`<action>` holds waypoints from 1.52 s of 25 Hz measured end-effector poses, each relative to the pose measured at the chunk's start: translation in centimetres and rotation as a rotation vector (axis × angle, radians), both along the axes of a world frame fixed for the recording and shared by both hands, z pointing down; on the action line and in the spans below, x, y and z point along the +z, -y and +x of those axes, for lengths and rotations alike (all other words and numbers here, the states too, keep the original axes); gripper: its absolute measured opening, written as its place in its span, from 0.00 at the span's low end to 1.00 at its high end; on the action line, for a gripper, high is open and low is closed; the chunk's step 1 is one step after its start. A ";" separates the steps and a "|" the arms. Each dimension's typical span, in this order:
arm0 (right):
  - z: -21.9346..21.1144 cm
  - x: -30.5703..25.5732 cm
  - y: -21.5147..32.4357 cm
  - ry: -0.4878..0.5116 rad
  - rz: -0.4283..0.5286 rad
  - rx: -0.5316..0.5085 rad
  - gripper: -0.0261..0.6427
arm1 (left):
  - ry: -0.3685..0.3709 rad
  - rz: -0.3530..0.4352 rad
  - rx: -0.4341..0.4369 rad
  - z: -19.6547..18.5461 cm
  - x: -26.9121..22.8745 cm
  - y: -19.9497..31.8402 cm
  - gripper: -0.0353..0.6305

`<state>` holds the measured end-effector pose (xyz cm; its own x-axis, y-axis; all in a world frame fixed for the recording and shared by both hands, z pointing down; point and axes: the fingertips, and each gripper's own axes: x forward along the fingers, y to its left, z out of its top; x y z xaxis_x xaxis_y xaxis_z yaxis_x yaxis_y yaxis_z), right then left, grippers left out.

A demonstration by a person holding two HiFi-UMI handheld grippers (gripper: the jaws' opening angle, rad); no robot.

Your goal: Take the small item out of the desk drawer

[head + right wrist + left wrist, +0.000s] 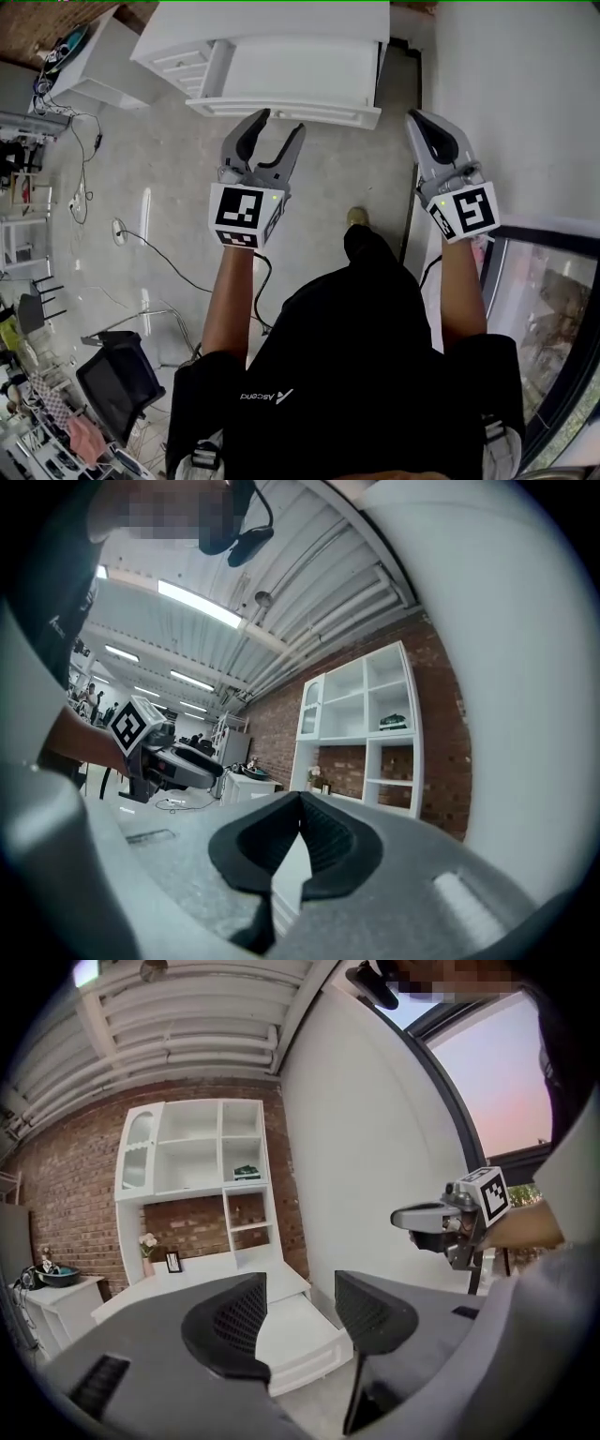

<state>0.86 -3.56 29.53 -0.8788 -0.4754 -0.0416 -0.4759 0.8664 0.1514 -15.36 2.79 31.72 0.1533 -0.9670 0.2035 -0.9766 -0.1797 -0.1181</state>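
Facing desk, drawer pulled out. Left gripper spread wide, empty; right gripper pressed together, empty. No small item visible in drawer; likely light, rigid, so pinch across middle.

Open floor before the pulled-out drawer — white wall close on the right

White desk drawer, pulled open.
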 end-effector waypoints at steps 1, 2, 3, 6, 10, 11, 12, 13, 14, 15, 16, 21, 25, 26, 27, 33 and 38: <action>-0.1 0.5 2.3 -0.003 -0.007 0.000 0.04 | 0.011 -0.022 0.009 0.0 0.7 2.4 0.38; -0.3 1.0 4.6 -0.007 -0.012 0.001 0.04 | 0.023 -0.043 0.014 -0.2 1.3 4.7 0.38; -0.5 1.4 6.7 -0.011 -0.016 0.001 0.04 | 0.033 -0.060 0.016 -0.5 1.9 6.8 0.38; -1.0 2.8 11.5 -0.022 -0.029 0.001 0.04 | 0.053 -0.076 0.011 -1.3 3.6 11.7 0.38; -1.4 3.9 16.7 -0.032 -0.056 0.010 0.04 | 0.044 -0.125 0.024 -1.7 5.0 16.8 0.38; -1.7 3.9 17.8 -0.036 -0.066 0.014 0.04 | 0.041 -0.141 0.031 -2.0 5.1 17.9 0.38; -2.0 3.9 18.8 -0.041 -0.074 0.017 0.04 | 0.038 -0.161 0.040 -2.3 5.3 19.0 0.38; -2.4 3.9 19.8 -0.046 -0.080 0.020 0.04 | 0.038 -0.184 0.050 -2.7 5.6 20.0 0.38; -2.7 4.1 20.8 -0.051 -0.085 0.024 0.04 | 0.039 -0.210 0.061 -3.0 6.1 21.0 0.38; -3.0 4.3 21.7 -0.055 -0.090 0.028 0.04 | 0.042 -0.238 0.073 -3.2 6.7 22.0 0.38; -3.2 4.5 22.5 -0.057 -0.096 0.033 0.04 | 0.044 -0.268 0.087 -3.3 7.4 22.8 0.38; -5.0 5.9 25.2 -0.081 -0.113 0.058 0.04 | 0.069 -0.413 0.171 -4.1 11.5 25.8 0.38; -6.3 7.2 27.2 -0.126 -0.116 0.097 0.04 | 0.084 -0.517 0.248 -3.8 14.8 27.6 0.38; -6.6 7.7 27.6 -0.142 -0.117 0.108 0.04 | 0.080 -0.542 0.267 -3.5 15.7 28.0 0.38; -6.8 8.2 28.0 -0.157 -0.120 0.119 0.04 | 0.074 -0.566 0.285 -3.2 16.6 28.4 0.38; -8.1 11.6 29.7 -0.244 -0.166 0.159 0.04 | 0.045 -0.721 0.376 -1.6 22.2 30.8 0.39; -8.1 13.7 30.8 -0.275 -0.191 0.151 0.04 | 0.055 -0.847 0.435 0.0 26.2 31.9 0.39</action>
